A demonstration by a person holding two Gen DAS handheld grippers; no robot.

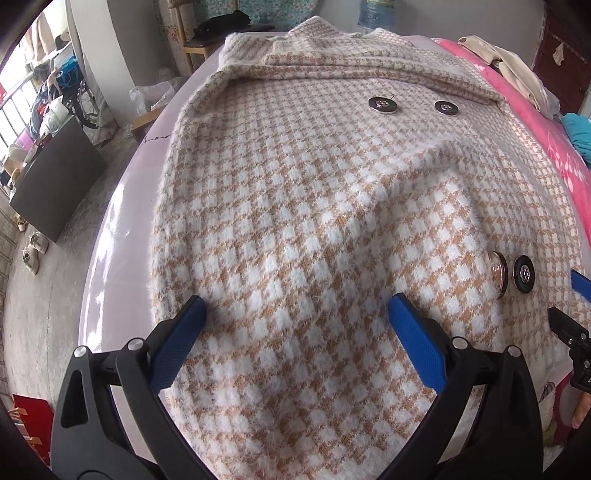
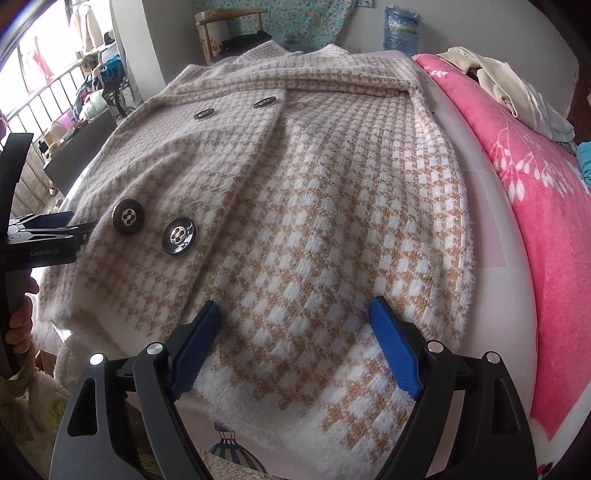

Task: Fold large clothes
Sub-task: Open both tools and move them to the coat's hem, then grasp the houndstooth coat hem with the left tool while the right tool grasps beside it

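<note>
A large tan-and-white houndstooth coat [image 1: 303, 192] with big black buttons [image 1: 383, 105] lies spread on a pale sheet, collar at the far end. My left gripper [image 1: 297, 301] is open, its blue fingers straddling the coat's near hem on the left side. My right gripper [image 2: 295, 306] is open over the near hem of the same coat [image 2: 332, 192], right of two buttons [image 2: 179, 236]. The left gripper shows at the left edge of the right wrist view [image 2: 55, 230], and the right gripper's tip at the right edge of the left wrist view [image 1: 580, 282].
A pink flowered blanket [image 2: 546, 206] lies along the right, with cream clothes [image 2: 506, 81] on it. The bed's left edge [image 1: 110, 266] drops to a grey floor with a dark box [image 1: 55, 184], shoes and clutter. A wooden chair [image 2: 225, 33] stands beyond.
</note>
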